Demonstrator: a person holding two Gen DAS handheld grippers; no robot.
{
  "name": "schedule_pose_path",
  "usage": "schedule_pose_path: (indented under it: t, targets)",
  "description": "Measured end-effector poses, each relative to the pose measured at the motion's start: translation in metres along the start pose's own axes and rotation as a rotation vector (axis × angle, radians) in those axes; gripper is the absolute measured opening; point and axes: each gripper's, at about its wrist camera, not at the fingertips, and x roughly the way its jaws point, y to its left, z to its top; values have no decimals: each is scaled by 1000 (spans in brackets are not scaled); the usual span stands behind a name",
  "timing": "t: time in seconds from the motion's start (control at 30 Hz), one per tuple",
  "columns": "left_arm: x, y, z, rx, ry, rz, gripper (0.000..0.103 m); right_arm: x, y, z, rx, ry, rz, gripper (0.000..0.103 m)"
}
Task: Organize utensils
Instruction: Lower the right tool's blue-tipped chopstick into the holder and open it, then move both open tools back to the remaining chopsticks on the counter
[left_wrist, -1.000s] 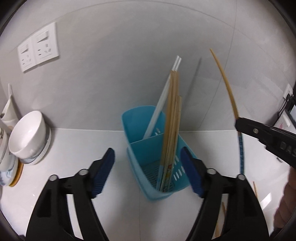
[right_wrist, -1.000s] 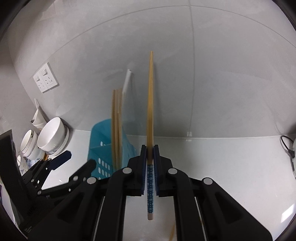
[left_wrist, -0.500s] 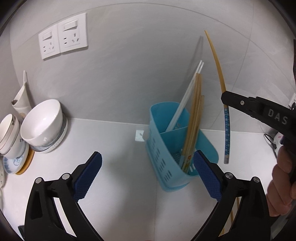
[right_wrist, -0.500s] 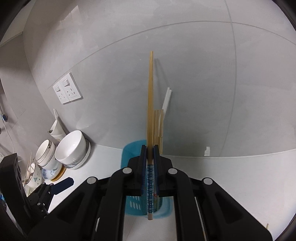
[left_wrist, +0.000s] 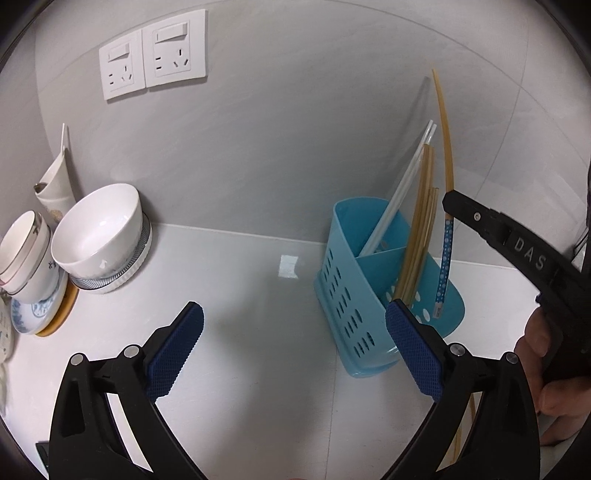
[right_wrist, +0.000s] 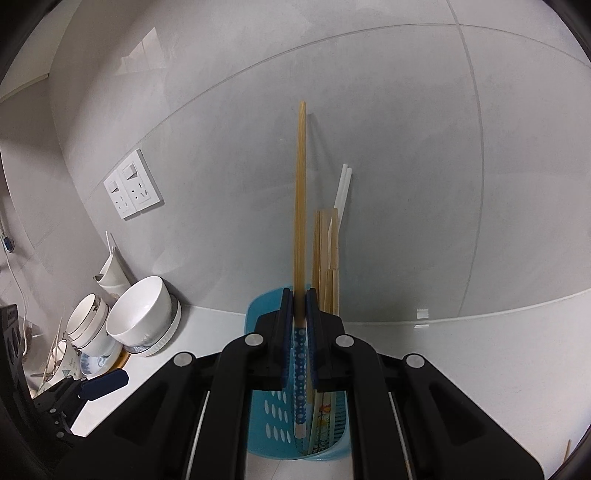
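Chopstick hanging over the blue holder

Right gripper is clenching the chopstick; left gripper is gaping empty beside the holder, whose base is hidden.

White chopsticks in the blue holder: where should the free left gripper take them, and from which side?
Grip the white chopsticks on the bare upper shafts, well above the holder rim, coming from the left. They lean up to the right toward the wall, and the right gripper with its chopstick crowds the right side.

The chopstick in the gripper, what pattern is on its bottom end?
Blue with white dots on the chopstick, clearest in the right wrist view.
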Motion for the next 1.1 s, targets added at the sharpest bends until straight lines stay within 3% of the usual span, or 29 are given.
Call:
schedule_pose_path:
  t: [0.47,0.7,0.87,1.1]
  targets:
    - [15,16,-2,-18,4,11,97,13,-1,-28,-20,71,-34,7]
    - [13,17,1,-21,3,8,97,13,1,-27,-45,126,-56,11]
    - [4,13,3,-15,-10,1,97,-6,-4,-20,-59,126,-92,52]
    - [-11,-5,-3,-4,2,-42,97,-48,-31,-14,-58,111,-160,80]
